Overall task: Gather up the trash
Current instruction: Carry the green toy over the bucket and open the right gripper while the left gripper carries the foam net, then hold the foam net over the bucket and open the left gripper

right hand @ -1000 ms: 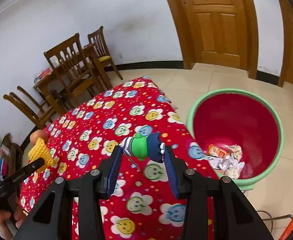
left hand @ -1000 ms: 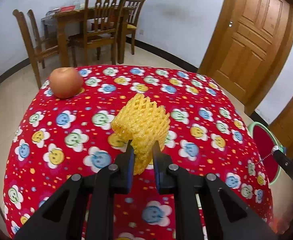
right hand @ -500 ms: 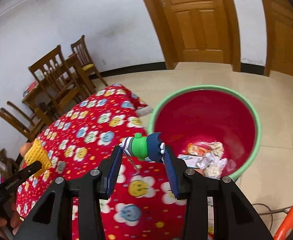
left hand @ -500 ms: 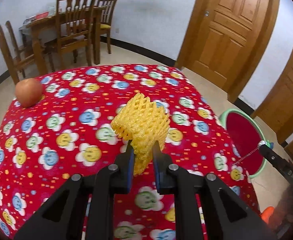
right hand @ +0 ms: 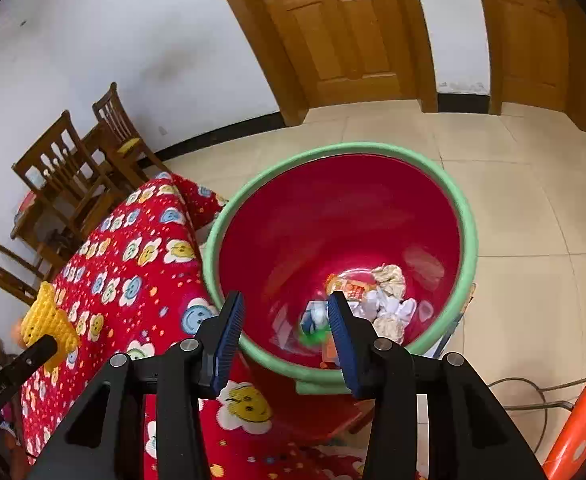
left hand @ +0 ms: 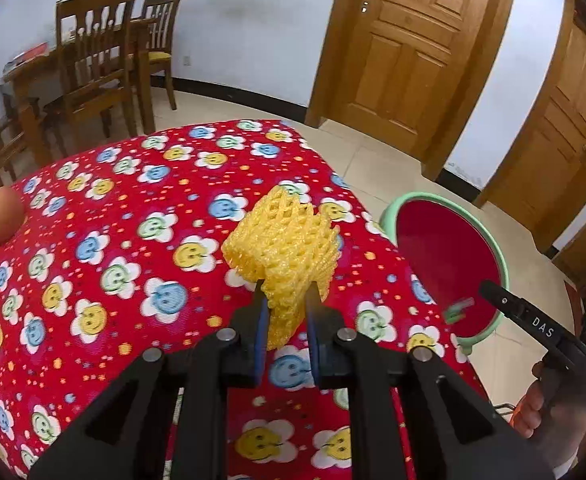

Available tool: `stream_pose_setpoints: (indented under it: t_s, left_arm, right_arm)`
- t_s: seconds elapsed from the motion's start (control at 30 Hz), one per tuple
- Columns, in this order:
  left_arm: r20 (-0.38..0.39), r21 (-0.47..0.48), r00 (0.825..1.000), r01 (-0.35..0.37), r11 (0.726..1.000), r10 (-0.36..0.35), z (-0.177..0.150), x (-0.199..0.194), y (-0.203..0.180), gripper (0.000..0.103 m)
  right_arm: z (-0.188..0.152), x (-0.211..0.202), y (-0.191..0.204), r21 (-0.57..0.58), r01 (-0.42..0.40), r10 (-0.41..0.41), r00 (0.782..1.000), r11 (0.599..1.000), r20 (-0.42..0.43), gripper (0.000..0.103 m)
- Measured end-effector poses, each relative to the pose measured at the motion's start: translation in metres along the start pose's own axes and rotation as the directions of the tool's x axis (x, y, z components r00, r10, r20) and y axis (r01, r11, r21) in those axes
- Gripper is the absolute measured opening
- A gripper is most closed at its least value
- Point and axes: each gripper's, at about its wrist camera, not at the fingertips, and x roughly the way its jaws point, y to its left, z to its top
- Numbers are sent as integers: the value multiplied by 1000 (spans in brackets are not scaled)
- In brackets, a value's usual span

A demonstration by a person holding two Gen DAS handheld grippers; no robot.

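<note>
My left gripper (left hand: pixel 285 308) is shut on a yellow foam fruit net (left hand: pixel 285 240), held above the red flowered tablecloth (left hand: pixel 113 240). The net (right hand: pixel 49 320) and a left finger (right hand: pixel 41 350) also show at the left edge of the right wrist view. My right gripper (right hand: pixel 285 300) hangs over the red bin with a green rim (right hand: pixel 333 150); its jaws are opening with nothing between the pads. A green scrap (right hand: pixel 313 334), blurred, is dropping into the bin below them. From the left wrist view, the same scrap (left hand: pixel 459 308) appears beside a right finger (left hand: pixel 489 288), over the bin (left hand: pixel 421 197).
Crumpled paper (right hand: pixel 389 300) and an orange wrapper (right hand: pixel 345 286) lie in the bin. An apple (left hand: pixel 1 214) sits at the table's far left. Wooden chairs (left hand: pixel 97 52) and doors (left hand: pixel 401 40) stand behind. A cable (right hand: pixel 533 396) and an orange object (right hand: pixel 581 412) lie on the floor.
The right gripper moved from above the table to above the bin and let go of the green scrap, which is falling. The left gripper carried the foam net rightward toward the bin.
</note>
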Motion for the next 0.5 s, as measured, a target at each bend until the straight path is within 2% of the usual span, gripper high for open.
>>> stream_pose_setpoints:
  t_s: [0.5]
  left_arm:
    - [-43,120,993,110,987,-106,7,27,-68,16]
  right_arm:
    - [-1,-27,-31,45,16,-18,999,999,48,49]
